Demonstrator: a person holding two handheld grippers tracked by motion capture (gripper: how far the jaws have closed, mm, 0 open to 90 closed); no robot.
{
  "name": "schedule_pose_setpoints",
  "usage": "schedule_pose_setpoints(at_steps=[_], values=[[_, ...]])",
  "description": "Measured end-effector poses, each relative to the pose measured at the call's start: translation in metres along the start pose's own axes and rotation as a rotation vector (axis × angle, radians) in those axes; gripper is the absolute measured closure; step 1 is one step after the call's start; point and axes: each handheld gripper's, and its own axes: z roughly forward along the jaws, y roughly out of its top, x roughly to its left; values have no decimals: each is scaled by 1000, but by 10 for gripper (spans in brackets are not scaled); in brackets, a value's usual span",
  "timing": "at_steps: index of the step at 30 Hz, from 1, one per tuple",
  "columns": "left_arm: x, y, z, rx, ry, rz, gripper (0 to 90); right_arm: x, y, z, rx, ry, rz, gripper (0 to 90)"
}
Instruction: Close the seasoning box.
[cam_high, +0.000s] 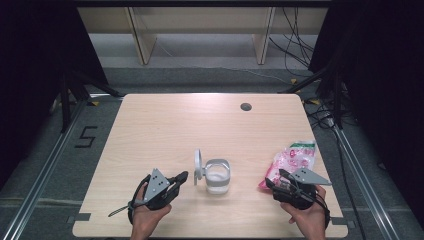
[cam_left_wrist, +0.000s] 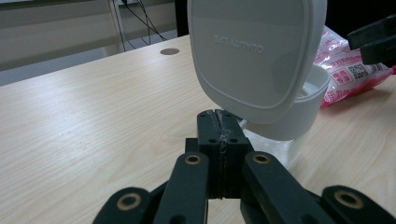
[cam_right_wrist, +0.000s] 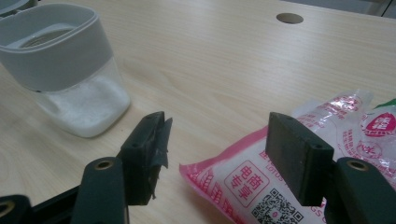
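Left gripper (cam_left_wrist: 223, 128) closed, nothing visibly between its pads, just under the container's (cam_high: 218, 176) raised lid (cam_left_wrist: 254, 49) at mid-desk (cam_high: 165, 125). Right gripper (cam_right_wrist: 212, 154) open over the pink bag's (cam_right_wrist: 252, 182) corner. Bag soft, crinkly, likely slippery: pinch that near corner.

Wooden table (cam_high: 165, 130) with a container (cam_high: 218, 176) standing near its middle, toward the person's edge. The container's hinged lid (cam_high: 198, 166) stands upright on the container's left side. A powder fill (cam_right_wrist: 88, 109) lies in the bottom of the container. A plastic bag (cam_high: 292, 159) lies flat on the table to the right of the container, well apart from it, near the table's right edge. A round cable hole (cam_high: 245, 106) sits in the tabletop behind the container, toward the far edge. The left gripper (cam_high: 181, 176) lies left of the lid, its tips just beside the lid's base. The right gripper (cam_high: 276, 182) rests at the near end of the bag, jaws on either side of the bag's corner.
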Motion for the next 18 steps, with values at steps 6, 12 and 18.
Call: schedule_pose_setpoints(at_steps=[6,12,18], values=[[-5,7,2,-23,-12,28,890,3,-2,0,-3,10,3,390],[-6,13,6,-29,-29,73,890,8,-4,2,14,29,-9,389],[-9,15,10,-44,-42,66,890,15,-7,1,27,52,29,387]])
